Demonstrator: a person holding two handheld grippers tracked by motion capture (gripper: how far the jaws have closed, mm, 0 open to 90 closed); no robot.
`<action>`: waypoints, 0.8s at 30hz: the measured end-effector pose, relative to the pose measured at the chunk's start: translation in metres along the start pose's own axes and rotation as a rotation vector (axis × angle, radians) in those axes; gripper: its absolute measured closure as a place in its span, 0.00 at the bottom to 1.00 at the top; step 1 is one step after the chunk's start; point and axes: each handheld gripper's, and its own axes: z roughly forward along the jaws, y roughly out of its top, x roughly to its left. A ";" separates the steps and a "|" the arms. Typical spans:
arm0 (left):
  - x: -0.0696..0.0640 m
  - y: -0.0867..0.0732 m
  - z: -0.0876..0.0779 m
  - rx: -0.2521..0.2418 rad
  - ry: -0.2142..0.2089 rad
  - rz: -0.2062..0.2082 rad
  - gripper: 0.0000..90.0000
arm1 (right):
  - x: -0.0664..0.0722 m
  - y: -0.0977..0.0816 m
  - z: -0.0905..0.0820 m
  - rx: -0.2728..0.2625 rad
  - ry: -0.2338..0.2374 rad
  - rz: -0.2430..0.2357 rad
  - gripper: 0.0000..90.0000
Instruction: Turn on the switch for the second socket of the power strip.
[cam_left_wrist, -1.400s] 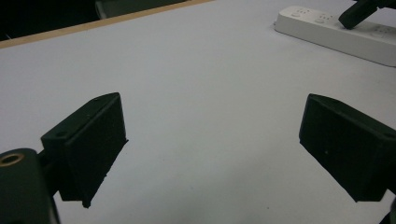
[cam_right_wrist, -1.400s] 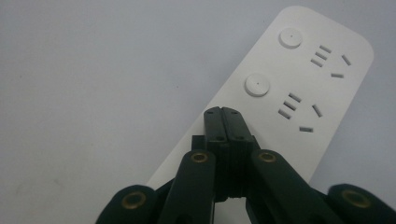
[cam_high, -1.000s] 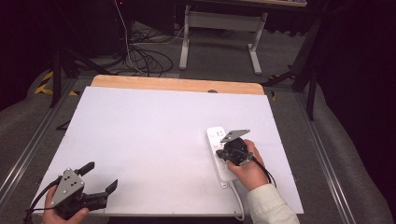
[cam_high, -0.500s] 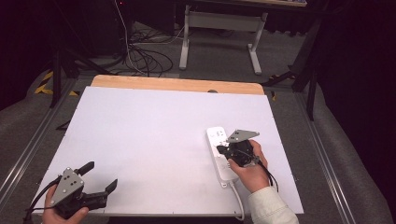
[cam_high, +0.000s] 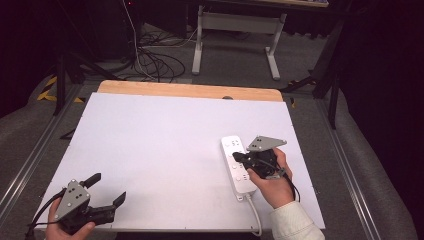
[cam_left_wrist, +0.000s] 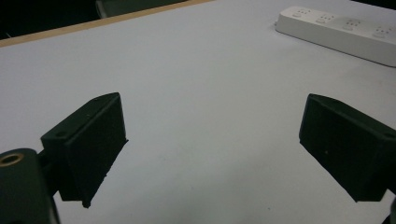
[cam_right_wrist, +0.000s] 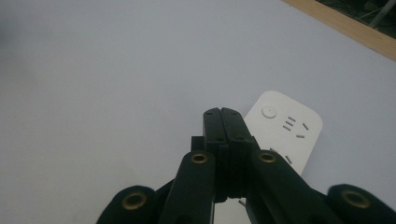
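A white power strip (cam_high: 236, 165) lies on the white table (cam_high: 165, 145) at the right, its cable running to the front edge. My right gripper (cam_high: 236, 156) hovers just above the strip's middle, jaws shut together with nothing between them; in the right gripper view the closed gripper tips (cam_right_wrist: 222, 113) sit over the strip's end (cam_right_wrist: 285, 128) with its round button. My left gripper (cam_high: 106, 188) rests at the table's front left corner, open and empty. In the left gripper view the gripper (cam_left_wrist: 212, 135) frames bare table, with the power strip (cam_left_wrist: 341, 32) far off.
A wooden strip (cam_high: 190, 91) runs along the table's far edge. Beyond it stand a desk frame (cam_high: 235, 30) and loose cables (cam_high: 150, 55) on the floor. Metal rails (cam_high: 30, 160) flank the table on both sides.
My right gripper has lifted a little and drifted back along the power strip toward the person. The left gripper has stayed put.
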 end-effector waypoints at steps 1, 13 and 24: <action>0.000 0.000 0.000 -0.001 0.000 -0.001 0.09 | 0.000 0.001 -0.001 -0.004 0.000 -0.004 1.00; 0.000 0.000 0.000 0.001 0.001 0.000 0.09 | 0.002 0.004 -0.006 -0.017 0.006 -0.005 1.00; 0.000 0.000 0.000 0.000 0.003 0.005 0.09 | 0.000 0.004 -0.013 -0.078 0.013 -0.003 0.75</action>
